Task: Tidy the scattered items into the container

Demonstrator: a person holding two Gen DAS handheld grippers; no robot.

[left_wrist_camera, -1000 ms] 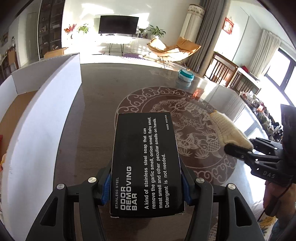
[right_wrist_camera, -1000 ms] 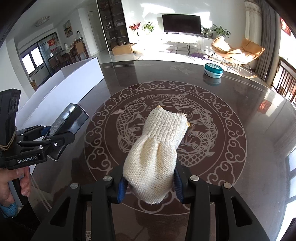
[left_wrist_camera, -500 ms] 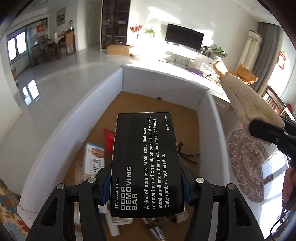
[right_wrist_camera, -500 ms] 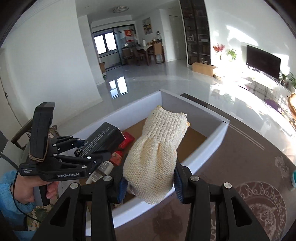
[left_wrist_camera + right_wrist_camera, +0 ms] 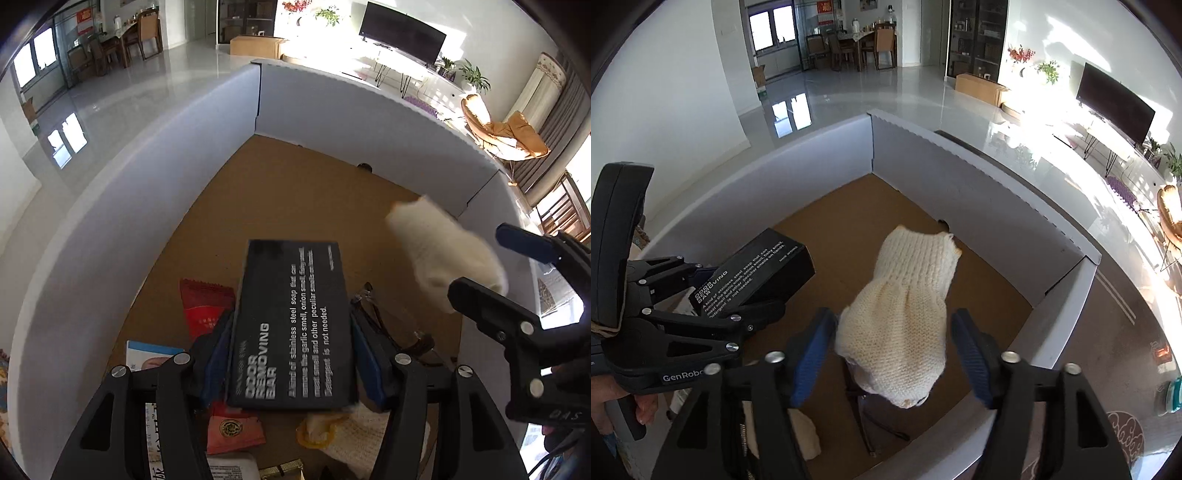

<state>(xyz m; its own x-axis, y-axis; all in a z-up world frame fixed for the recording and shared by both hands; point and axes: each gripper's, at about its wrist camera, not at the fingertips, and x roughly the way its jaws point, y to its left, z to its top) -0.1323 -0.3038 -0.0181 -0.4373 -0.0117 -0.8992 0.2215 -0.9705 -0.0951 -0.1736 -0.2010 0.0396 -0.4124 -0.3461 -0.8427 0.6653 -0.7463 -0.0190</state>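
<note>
My right tongs (image 5: 894, 354) have opened, glove (image 5: 905, 314) dropping into container (image 5: 979, 192); left tongs (image 5: 291, 354) spread, releasing black box (image 5: 291, 321).

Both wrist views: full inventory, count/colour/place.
container: 1, white walls, brown floor, on table
black box: 1, white print, between left gripper fingers, over container
knit glove: 1, cream, between right gripper fingers, over container
second glove: 1, cream, container floor
red packets: 2, container floor
glasses-like frame: 1, dark, container floor
blue-white pack: 1, container floor
round tin: 1, teal, on table
table: 1, dark, patterned
left gripper: black, grip unclear
right gripper: black, open
</note>
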